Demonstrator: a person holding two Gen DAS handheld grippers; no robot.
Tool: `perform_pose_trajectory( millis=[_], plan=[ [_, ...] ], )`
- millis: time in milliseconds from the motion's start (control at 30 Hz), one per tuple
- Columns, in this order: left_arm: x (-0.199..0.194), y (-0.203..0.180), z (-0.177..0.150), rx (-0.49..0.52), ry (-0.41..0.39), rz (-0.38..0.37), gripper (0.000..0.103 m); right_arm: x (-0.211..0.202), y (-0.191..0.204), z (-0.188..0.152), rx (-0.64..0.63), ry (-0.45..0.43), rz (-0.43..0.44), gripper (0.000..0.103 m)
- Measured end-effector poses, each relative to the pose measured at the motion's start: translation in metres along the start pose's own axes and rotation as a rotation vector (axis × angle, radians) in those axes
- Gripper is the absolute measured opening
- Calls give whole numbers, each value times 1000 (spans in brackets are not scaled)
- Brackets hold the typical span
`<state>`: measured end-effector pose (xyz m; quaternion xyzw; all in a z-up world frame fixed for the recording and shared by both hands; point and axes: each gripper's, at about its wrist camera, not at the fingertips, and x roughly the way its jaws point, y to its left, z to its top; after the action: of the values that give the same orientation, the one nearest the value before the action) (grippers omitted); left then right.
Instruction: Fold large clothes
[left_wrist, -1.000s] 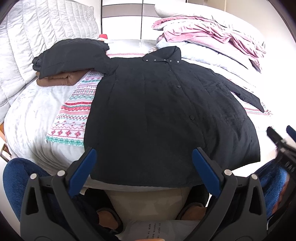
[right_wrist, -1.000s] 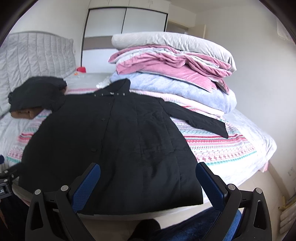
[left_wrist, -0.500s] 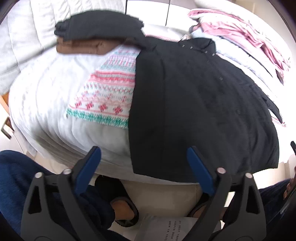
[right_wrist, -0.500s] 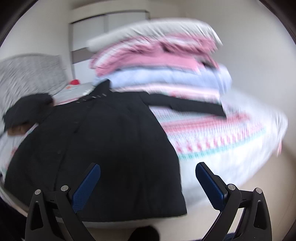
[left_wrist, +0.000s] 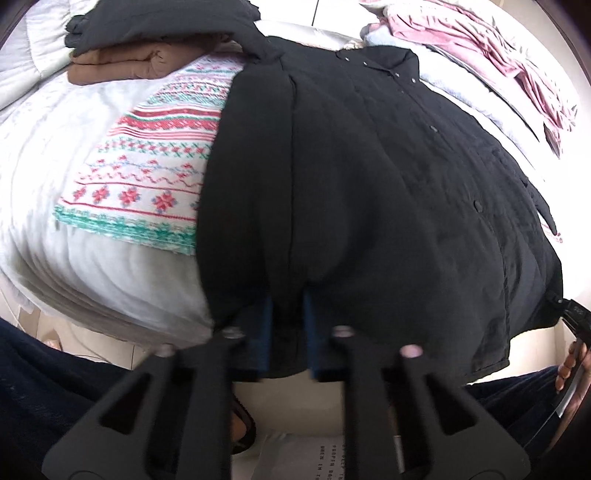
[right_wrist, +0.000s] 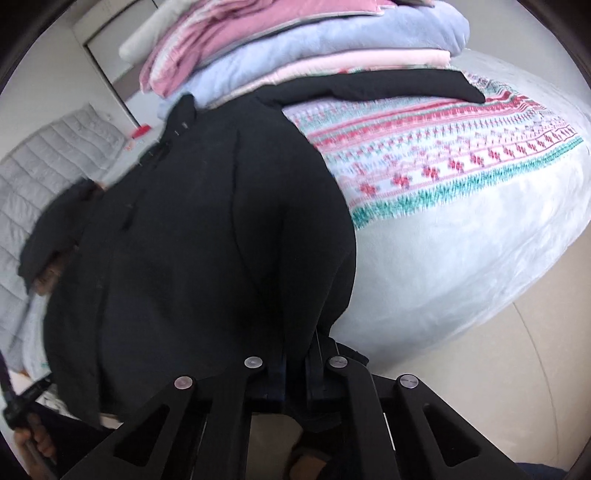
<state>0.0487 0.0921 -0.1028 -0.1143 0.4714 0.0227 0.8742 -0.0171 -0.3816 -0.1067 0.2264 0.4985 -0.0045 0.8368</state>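
A black coat (left_wrist: 369, 177) fills the centre of both views, spread front-up on a bed (left_wrist: 74, 266) over a patterned blanket (left_wrist: 147, 177); its hem hangs at the lower edge. The left gripper (left_wrist: 288, 332) is pinched narrow on the hem at lower centre; the right gripper (right_wrist: 295, 369) likewise grips the hem's other corner — jaws nearly together on cloth. Upper left of the left view: folded black and brown garments (left_wrist: 147, 48); upper right, stacked pink and blue bedding (right_wrist: 295, 48).
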Motion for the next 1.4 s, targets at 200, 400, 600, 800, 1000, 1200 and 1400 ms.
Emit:
perform_pose_trajectory(
  millis=[200, 400, 600, 800, 1000, 1200, 1400],
  plan=[
    [-58, 7, 9, -20, -68, -30, 13, -90, 4, 32, -1, -146, 103, 4],
    [-37, 42, -12, -125, 15, -59, 30, -45, -21, 10, 107, -23, 61, 4],
    [-25, 53, -14, -138, 3, -31, 65, -61, -15, 8, 107, -93, 63, 4],
    [3, 42, -6, -115, 54, -89, 26, -82, 1, 25, 104, -165, 84, 4],
    [-20, 32, -3, -106, 27, -49, 7, -58, -13, 22, 121, -94, 40, 4],
    [-79, 16, 11, -10, -87, 50, 7, -74, 14, 32, 28, -132, -8, 5],
    [-65, 33, 14, -65, -4, 18, 14, -41, -1, 27, 44, -15, -86, 21]
  ],
)
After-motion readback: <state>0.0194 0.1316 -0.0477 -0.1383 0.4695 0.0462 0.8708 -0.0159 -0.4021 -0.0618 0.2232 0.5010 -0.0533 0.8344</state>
